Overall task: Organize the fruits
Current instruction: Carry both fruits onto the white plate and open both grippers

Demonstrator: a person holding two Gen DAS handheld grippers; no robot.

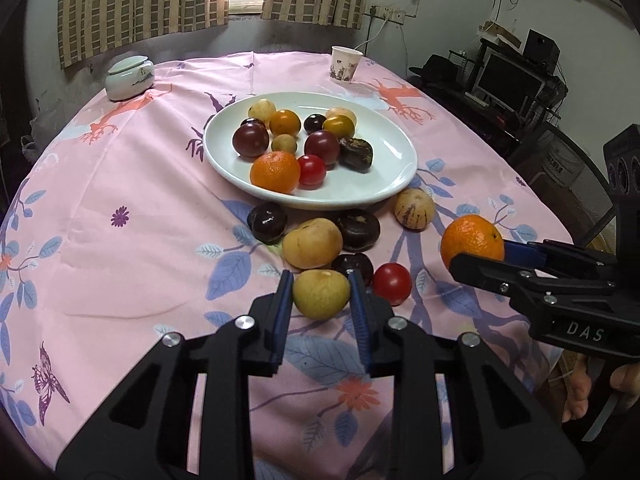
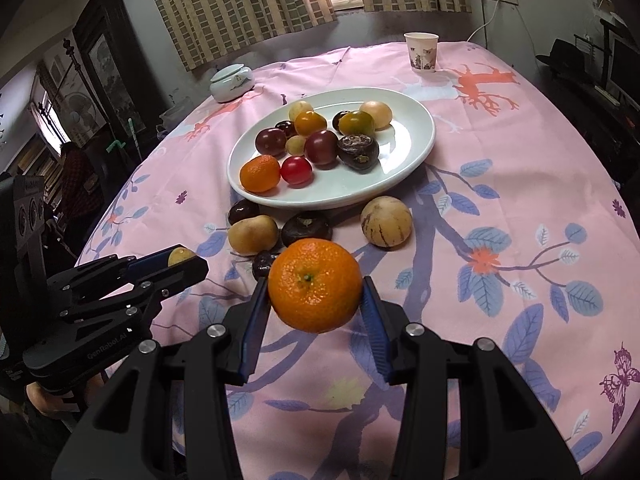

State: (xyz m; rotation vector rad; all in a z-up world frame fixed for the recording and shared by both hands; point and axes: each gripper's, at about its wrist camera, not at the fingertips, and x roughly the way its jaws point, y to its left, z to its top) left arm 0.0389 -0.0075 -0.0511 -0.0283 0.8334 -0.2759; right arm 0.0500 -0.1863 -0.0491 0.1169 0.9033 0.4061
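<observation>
Left tongs gripped a yellow-green fruit; right tongs clasped an orange. Both should be carried level to the plate near the worktop's far edge and set down gently.

Paper cup, lidded white jar (far edge), checked curtains.

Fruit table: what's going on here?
A person holds a gripper in each hand and is sorting fruit onto the white plate. The left gripper is shut on a small yellow-green fruit; the right gripper is shut on an orange. The plate already holds about a dozen fruits; several more lie on the pink tablecloth in front of it.
</observation>
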